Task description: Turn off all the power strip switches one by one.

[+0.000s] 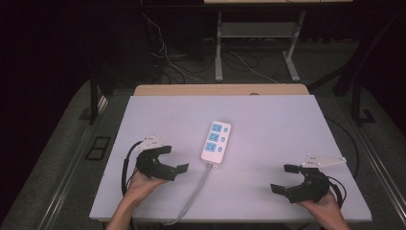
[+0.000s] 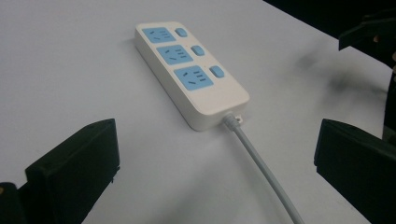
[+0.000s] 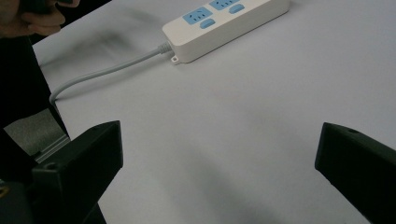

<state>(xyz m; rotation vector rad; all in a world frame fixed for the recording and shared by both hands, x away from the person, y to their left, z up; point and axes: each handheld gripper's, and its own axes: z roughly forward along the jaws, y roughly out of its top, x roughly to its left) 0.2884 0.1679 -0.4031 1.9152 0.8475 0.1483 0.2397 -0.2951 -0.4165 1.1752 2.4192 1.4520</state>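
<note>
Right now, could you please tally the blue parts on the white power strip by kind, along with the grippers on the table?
Blue socket faces on the white plastic power strip: 3
Blue rounded switch buttons: 3
Black two-jaw grippers, both open: 2, the left gripper and the right gripper
Total: 8

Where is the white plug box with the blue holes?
In the high view the power strip lies mid-table, nearer the left claw than the right claw.

Power strip point(image 1: 216, 141) lies mid-worktop point(image 1: 268, 120); its cord point(image 1: 194, 197) runs toward near edge. Left hand-held gripper point(image 1: 173, 159) sits left of strip, right hand-held gripper point(image 1: 283, 178) well apart at right.
</note>
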